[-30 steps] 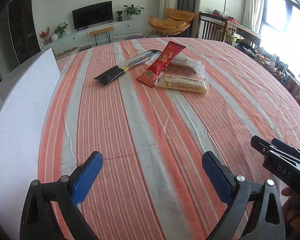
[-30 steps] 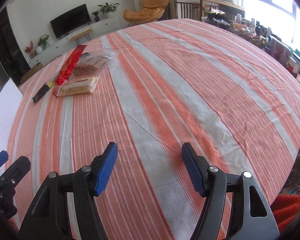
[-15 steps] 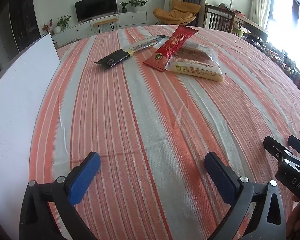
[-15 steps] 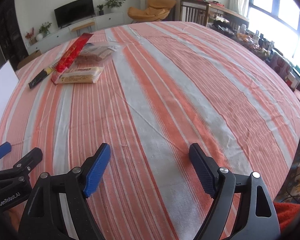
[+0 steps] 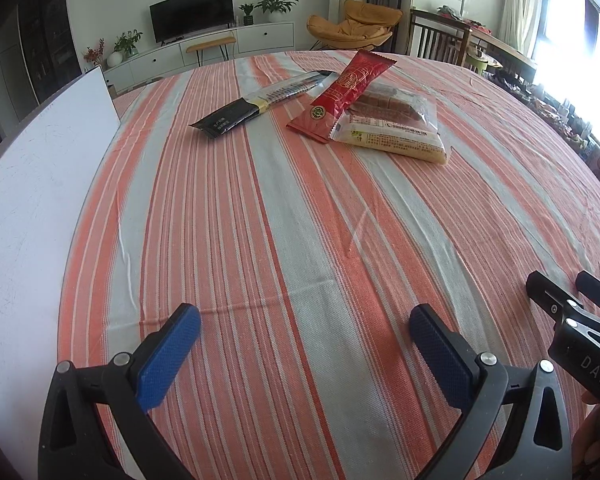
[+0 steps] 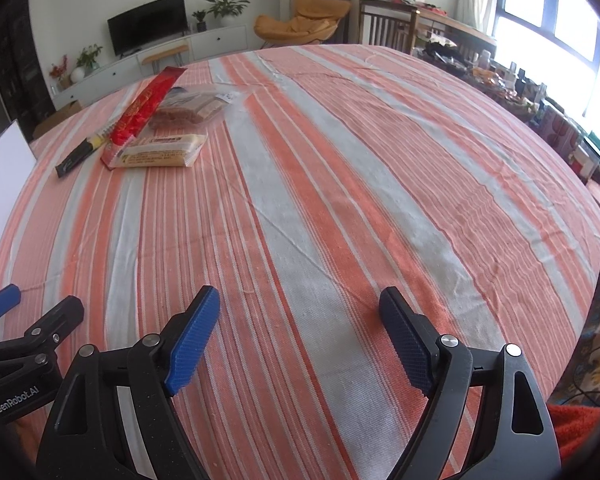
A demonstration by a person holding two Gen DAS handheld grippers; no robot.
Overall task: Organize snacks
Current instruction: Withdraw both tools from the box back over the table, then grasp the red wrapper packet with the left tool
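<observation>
Striped cloth covers the table (image 5: 260,240), where the snacks (image 5: 380,120) lie heaped at its far side beyond both grippers, long axes slanting away. Nearer them, the left gripper (image 5: 304,340) has released, empty fingers; the right gripper (image 6: 300,332) has just been opening, nothing between.

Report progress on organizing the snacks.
Done: nothing visibly; the red packet leans on the clear bags, black packet beside them. In hand: nothing; left gripper and right gripper are open and empty. Left: all the sorting.

Left gripper (image 5: 305,330) gapes wide, tilted downward; right gripper (image 6: 299,320) has just been opening, nothing between.
</observation>
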